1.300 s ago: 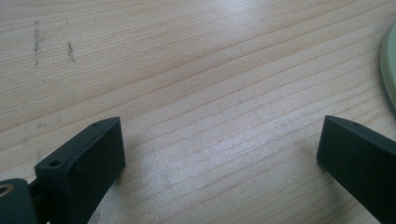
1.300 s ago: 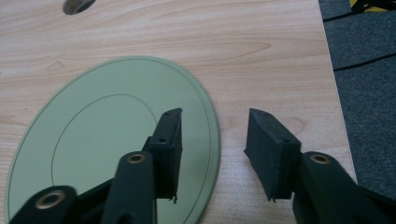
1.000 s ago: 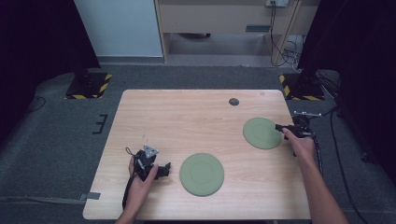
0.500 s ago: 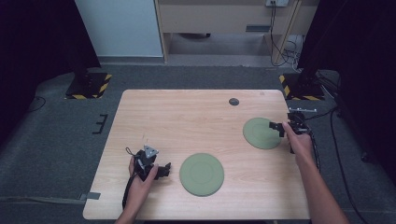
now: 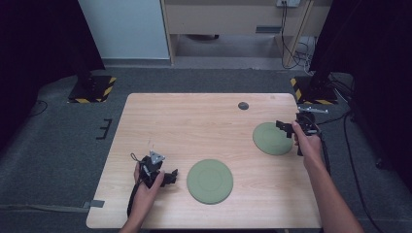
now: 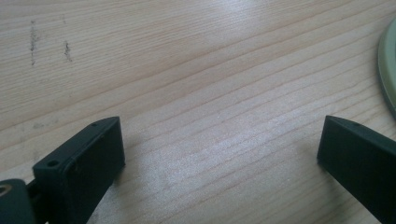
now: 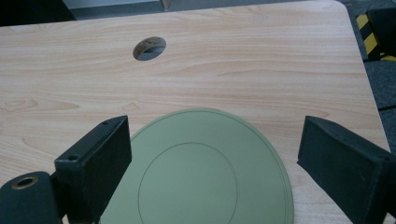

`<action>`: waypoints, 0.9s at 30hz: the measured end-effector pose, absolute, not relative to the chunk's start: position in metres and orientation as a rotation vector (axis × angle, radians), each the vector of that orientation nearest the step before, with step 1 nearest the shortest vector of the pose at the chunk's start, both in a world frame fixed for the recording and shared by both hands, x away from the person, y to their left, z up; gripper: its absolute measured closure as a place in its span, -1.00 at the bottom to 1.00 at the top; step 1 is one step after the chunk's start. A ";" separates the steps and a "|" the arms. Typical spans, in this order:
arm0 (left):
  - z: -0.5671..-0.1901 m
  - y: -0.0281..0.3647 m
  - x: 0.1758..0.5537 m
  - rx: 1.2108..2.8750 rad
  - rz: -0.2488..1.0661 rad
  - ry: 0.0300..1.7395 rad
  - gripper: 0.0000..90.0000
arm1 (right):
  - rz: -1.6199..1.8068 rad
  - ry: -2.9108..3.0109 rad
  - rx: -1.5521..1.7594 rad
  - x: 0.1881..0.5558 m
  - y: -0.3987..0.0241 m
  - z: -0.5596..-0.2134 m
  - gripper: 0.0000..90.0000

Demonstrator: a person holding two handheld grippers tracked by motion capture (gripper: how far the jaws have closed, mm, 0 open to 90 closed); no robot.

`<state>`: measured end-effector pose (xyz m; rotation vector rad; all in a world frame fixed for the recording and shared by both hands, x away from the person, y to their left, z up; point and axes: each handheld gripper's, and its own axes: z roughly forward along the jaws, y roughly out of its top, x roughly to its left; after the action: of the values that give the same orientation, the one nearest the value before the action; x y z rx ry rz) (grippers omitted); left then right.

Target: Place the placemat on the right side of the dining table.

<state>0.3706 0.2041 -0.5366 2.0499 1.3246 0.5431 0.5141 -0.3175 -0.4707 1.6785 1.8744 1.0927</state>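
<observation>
Two flat round green plates lie on the wooden table (image 5: 194, 126). The nearer plate (image 5: 210, 180) sits at front centre and the other plate (image 5: 272, 138) at the right. My left gripper (image 5: 171, 177) rests low on the table just left of the nearer plate, open and empty. Its own view has bare wood between the jaws of the left gripper (image 6: 219, 140) and the plate's rim (image 6: 388, 70) at the right edge. My right gripper (image 5: 285, 128) hovers open over the right plate's near-right edge. In its own view the right gripper (image 7: 215, 135) frames that plate (image 7: 201, 172).
A small round hole (image 5: 243, 105) pierces the tabletop near the far edge, also seen as the hole (image 7: 149, 48) beyond the right plate. Dark stands with yellow-black bases (image 5: 92, 87) flank the table on the grey carpet. Cables trail at the right.
My right gripper has shifted left and a little away from the person, coming over the right plate's edge. The left gripper and both plates have stayed put.
</observation>
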 end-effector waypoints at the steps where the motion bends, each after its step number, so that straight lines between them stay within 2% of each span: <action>1: -0.537 0.204 0.371 2.050 0.541 1.324 -1.00 | 1.095 1.869 1.668 0.514 -0.316 -0.470 -0.79; 27: -0.537 0.204 0.372 2.052 0.536 1.319 -1.00 | 1.114 1.913 1.524 0.493 -0.288 -0.452 -0.81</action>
<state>0.3716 0.2041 -0.5367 2.0521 1.3193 0.5356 0.4925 -0.2881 -0.4520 1.5236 1.9126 1.1136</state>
